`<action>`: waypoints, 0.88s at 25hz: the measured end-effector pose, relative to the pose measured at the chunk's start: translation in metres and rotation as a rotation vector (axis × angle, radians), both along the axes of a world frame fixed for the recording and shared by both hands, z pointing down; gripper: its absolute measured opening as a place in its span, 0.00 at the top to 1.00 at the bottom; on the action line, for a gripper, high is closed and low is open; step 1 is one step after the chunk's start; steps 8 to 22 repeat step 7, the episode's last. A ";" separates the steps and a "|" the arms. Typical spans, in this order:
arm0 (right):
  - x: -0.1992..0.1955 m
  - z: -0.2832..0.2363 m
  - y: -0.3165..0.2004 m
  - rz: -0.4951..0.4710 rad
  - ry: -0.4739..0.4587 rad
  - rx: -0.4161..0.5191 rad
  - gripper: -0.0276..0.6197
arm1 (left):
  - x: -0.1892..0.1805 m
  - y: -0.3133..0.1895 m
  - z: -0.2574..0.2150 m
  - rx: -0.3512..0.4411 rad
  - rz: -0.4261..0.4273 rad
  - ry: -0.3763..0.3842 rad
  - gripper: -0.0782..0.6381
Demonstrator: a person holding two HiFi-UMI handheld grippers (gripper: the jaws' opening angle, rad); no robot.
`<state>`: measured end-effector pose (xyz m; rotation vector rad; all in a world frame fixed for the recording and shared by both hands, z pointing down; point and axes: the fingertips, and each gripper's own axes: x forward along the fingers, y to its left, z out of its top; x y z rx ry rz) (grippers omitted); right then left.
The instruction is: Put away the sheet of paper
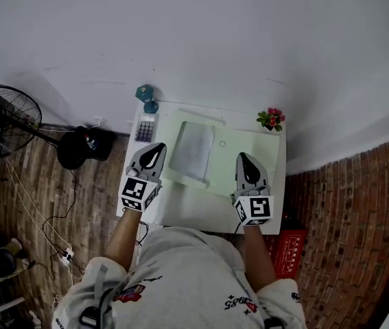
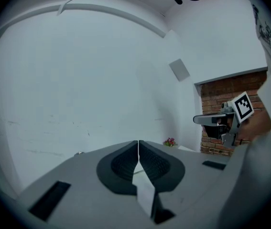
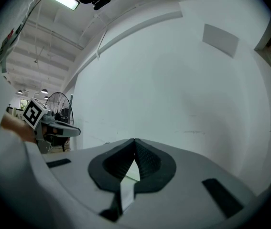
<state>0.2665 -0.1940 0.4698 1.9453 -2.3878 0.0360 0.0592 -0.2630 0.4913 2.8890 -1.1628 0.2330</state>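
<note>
Pale and thin, the sheet of paper (image 1: 193, 149) lay flat on the green mat (image 1: 249, 157), mid-desk. Your left gripper (image 1: 156, 147) hovered at its 9 o'clock and your right gripper (image 1: 243, 157) at 3 o'clock. Both had their jaws pressed together on nothing. In my judgement, closed jaws could only push the sheet, so it might crease or slide toward the calculator (image 1: 145, 127) at 11 o'clock.

Sheet of paper (image 1: 191, 149) on the table (image 1: 195, 212), calculator (image 1: 145, 128) to its left, potted flowers (image 1: 272, 119) at far right corner.
</note>
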 end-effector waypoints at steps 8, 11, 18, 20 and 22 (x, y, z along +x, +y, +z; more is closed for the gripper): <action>-0.004 -0.002 -0.003 -0.010 0.011 -0.001 0.96 | 0.003 0.000 0.003 0.003 0.010 0.008 0.86; -0.004 -0.002 -0.003 -0.010 0.011 -0.001 0.96 | 0.003 0.000 0.003 0.003 0.010 0.008 0.86; -0.004 -0.002 -0.003 -0.010 0.011 -0.001 0.96 | 0.003 0.000 0.003 0.003 0.010 0.008 0.86; -0.004 -0.002 -0.003 -0.010 0.011 -0.001 0.96 | 0.003 0.000 0.003 0.003 0.010 0.008 0.86; -0.004 -0.002 -0.003 -0.010 0.011 -0.001 0.96 | 0.003 0.000 0.003 0.003 0.010 0.008 0.86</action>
